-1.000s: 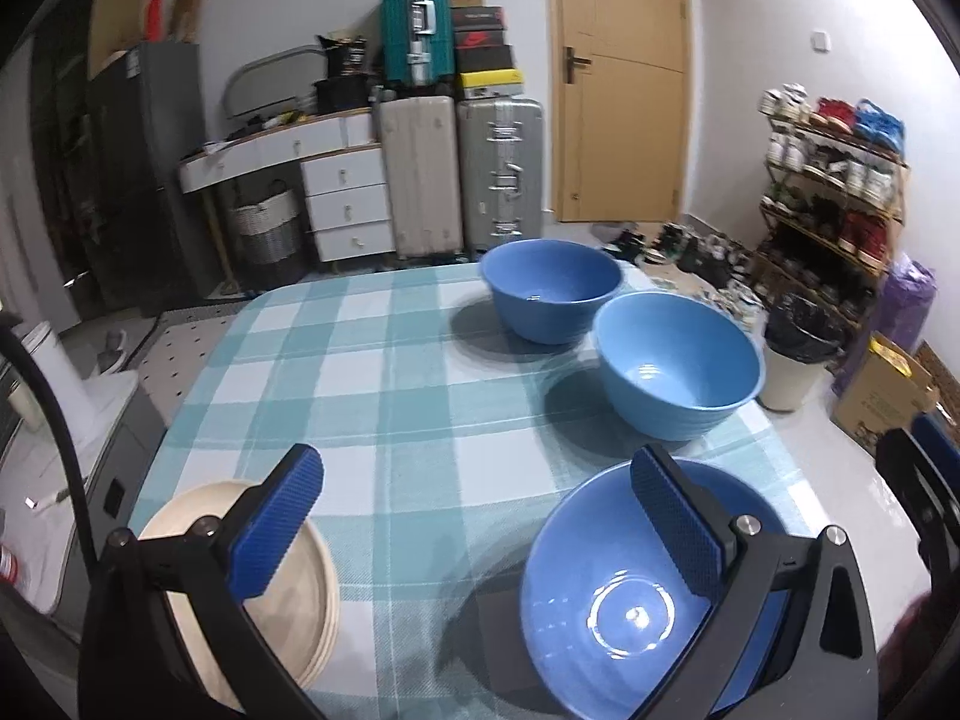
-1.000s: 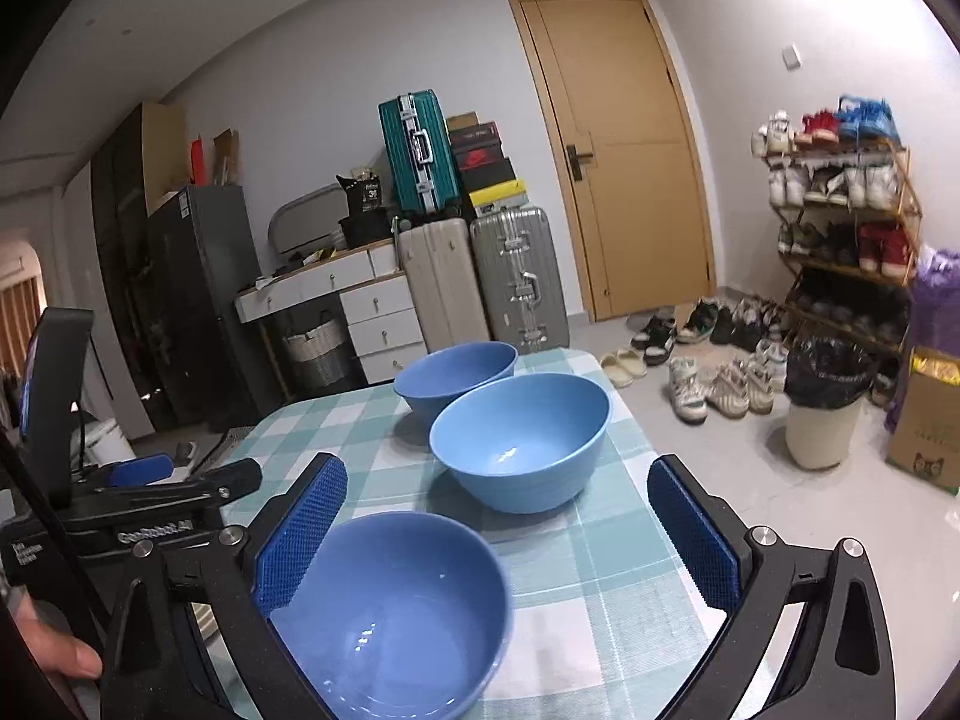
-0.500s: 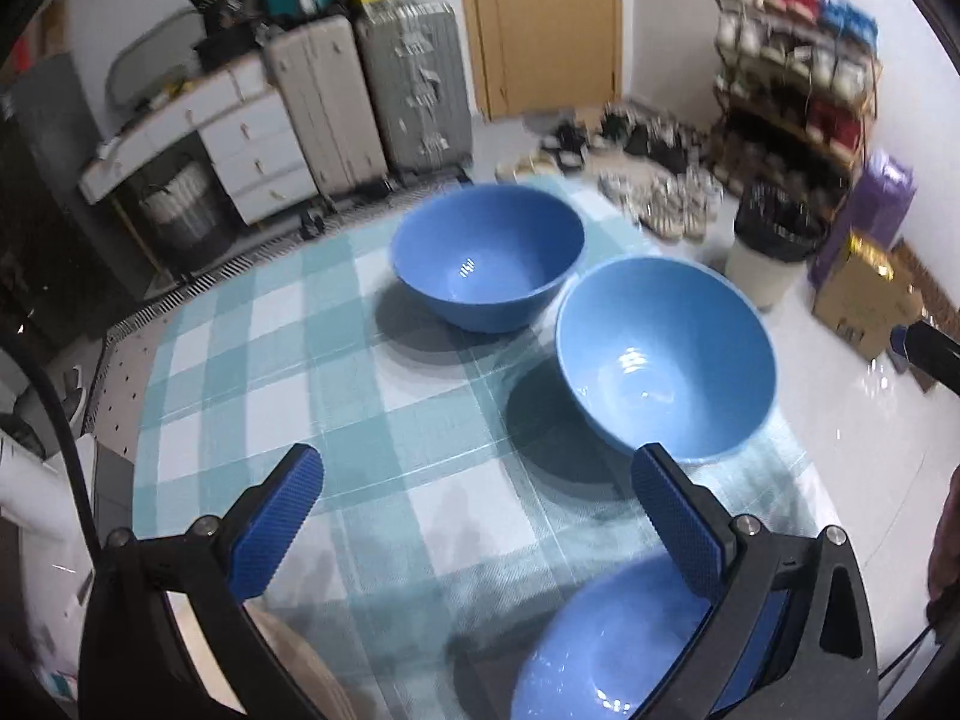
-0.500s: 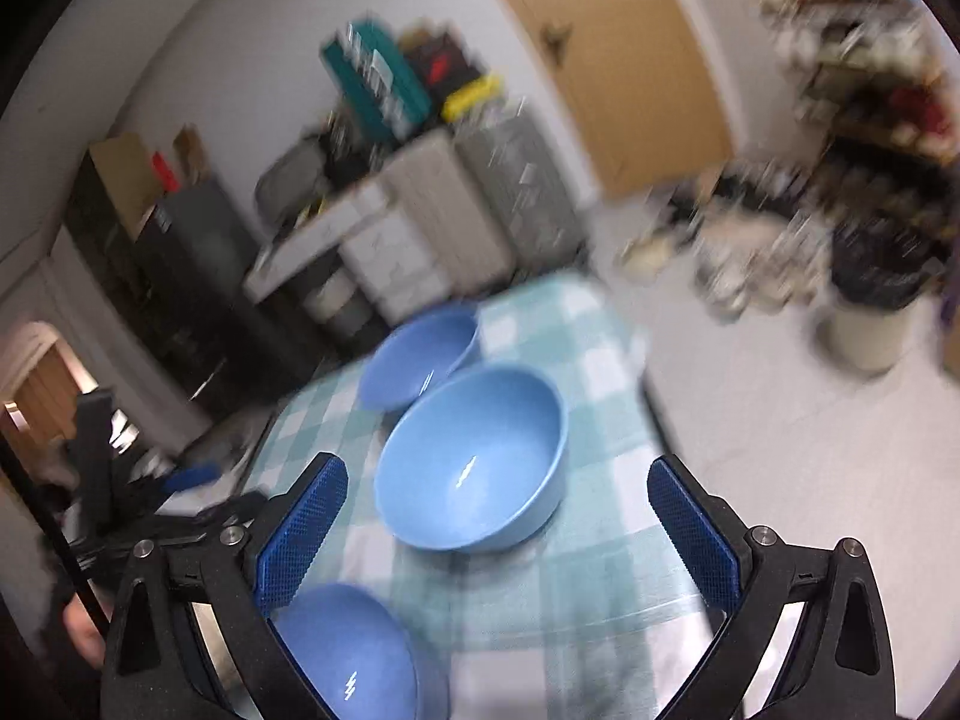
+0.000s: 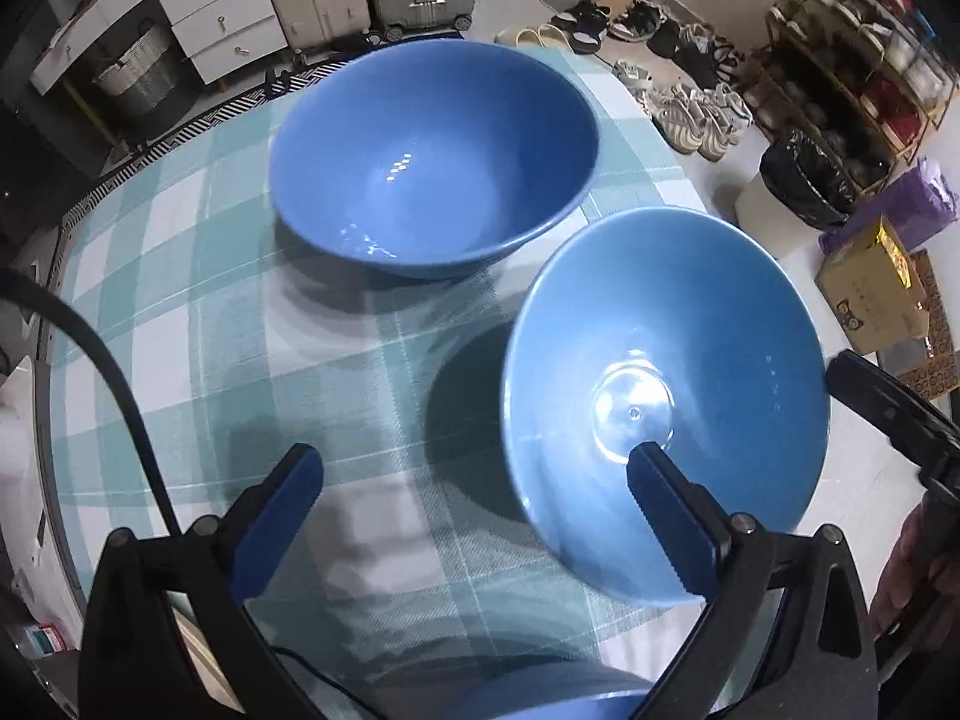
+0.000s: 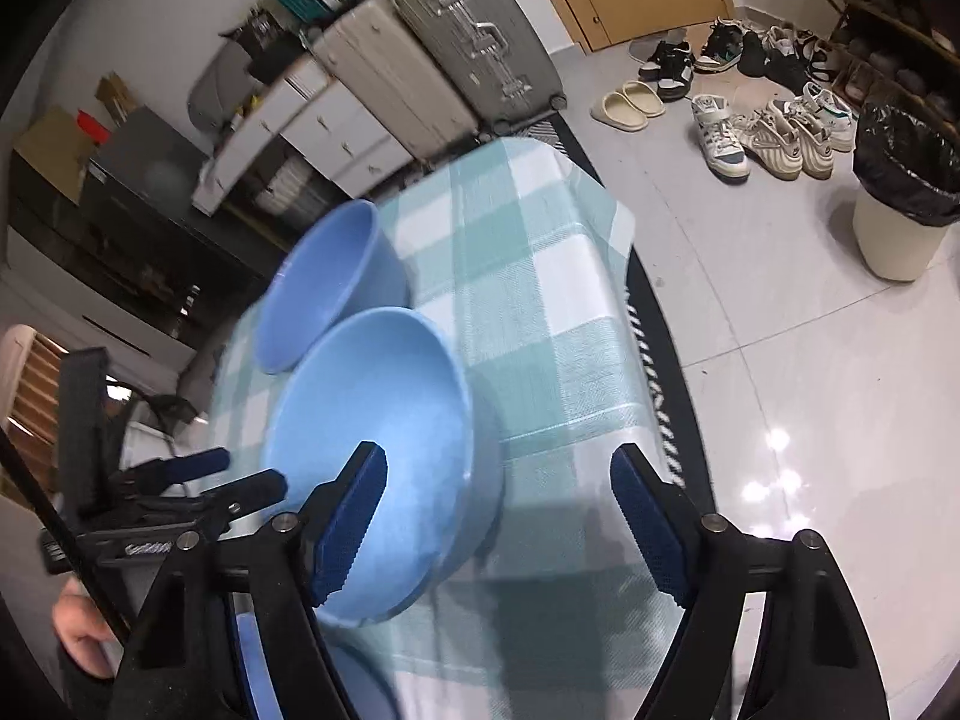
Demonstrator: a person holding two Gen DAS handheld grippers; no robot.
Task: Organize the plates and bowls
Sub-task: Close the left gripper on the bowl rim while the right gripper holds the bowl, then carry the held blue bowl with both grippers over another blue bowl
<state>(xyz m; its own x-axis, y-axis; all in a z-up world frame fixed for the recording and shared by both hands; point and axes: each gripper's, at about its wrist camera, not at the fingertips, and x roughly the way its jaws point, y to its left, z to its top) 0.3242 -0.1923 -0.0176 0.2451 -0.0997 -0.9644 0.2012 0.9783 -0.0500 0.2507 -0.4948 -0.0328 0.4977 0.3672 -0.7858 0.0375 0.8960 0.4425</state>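
Three blue bowls stand in a row on the checked tablecloth (image 5: 180, 348). The far bowl (image 5: 432, 156) (image 6: 324, 294) sits near the table's back edge, the middle bowl (image 5: 660, 396) (image 6: 372, 432) in front of it. Only a rim of the near bowl (image 5: 558, 696) (image 6: 252, 660) shows at the bottom. My left gripper (image 5: 474, 504) is open and points steeply down, its right finger over the middle bowl's inside and its left finger over the cloth. My right gripper (image 6: 501, 516) straddles that bowl's right rim. Its jaws are closing, and the pads stand apart from the wall.
The table's right edge (image 6: 630, 360) drops to a tiled floor with shoes (image 6: 720, 138) and a lined bin (image 6: 900, 210). Suitcases (image 6: 468, 54) and white drawers (image 5: 222, 18) stand behind the table. A hand (image 6: 78, 630) holds the left gripper's handle.
Both grippers moved forward over the table and tipped downward onto the middle bowl. The right jaws have narrowed. The cream plate has left the left wrist view.
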